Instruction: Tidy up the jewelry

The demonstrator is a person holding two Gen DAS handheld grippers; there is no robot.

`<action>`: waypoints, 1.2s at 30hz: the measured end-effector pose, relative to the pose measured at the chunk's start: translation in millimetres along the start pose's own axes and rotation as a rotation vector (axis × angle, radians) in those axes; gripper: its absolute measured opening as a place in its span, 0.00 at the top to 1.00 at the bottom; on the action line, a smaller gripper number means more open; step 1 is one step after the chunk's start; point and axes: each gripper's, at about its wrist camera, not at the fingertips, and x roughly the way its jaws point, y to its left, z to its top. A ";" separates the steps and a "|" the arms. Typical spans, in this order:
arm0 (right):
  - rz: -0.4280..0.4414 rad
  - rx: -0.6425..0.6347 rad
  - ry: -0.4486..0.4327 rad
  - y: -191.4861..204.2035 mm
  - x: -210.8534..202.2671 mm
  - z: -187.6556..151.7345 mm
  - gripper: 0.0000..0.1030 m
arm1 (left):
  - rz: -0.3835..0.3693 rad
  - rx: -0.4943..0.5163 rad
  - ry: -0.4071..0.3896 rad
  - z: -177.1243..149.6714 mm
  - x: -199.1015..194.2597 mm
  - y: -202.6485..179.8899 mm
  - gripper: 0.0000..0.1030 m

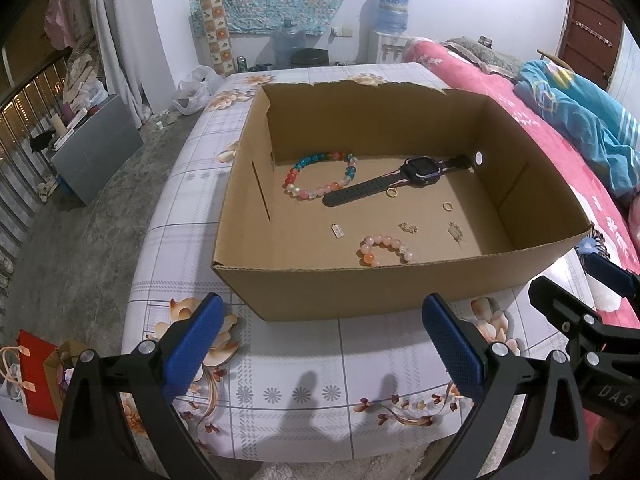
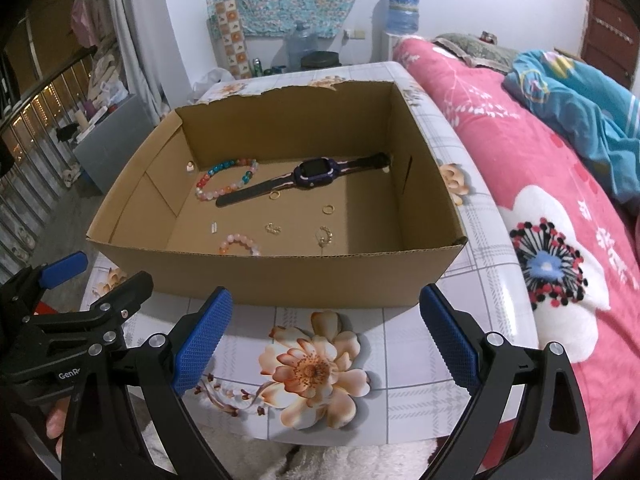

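An open cardboard box [image 1: 360, 292] [image 2: 280, 276] stands on the flowered table. Inside lie a multicoloured bead bracelet [image 1: 320, 176] [image 2: 226, 184], a dark smartwatch [image 1: 420, 170] [image 2: 316, 172], two gold rings [image 1: 391, 192] [image 1: 447, 206], a small silver tag [image 1: 337, 230], a small gold chain piece [image 1: 409, 228], a pendant [image 1: 456, 232] and a pink bead bracelet [image 1: 384, 248] [image 2: 240, 243]. My left gripper [image 1: 324, 344] is open and empty in front of the box. My right gripper [image 2: 326, 340] is open and empty, also in front of the box.
The table's flowered cloth [image 2: 312, 368] runs to the near edge. A bed with a pink blanket [image 2: 540, 200] lies on the right. The floor drops off on the left, with a red bag [image 1: 36, 376] and a grey cabinet [image 1: 96, 144].
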 end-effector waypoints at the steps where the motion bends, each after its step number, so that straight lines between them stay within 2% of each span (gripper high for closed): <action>1: 0.000 0.000 0.000 -0.1 -0.1 0.1 0.12 | 0.001 -0.001 -0.001 -0.1 -0.1 -0.1 0.05; 36: 0.004 0.004 0.008 -3.9 4.0 -2.6 0.12 | 0.000 0.001 0.001 0.8 1.4 0.4 0.05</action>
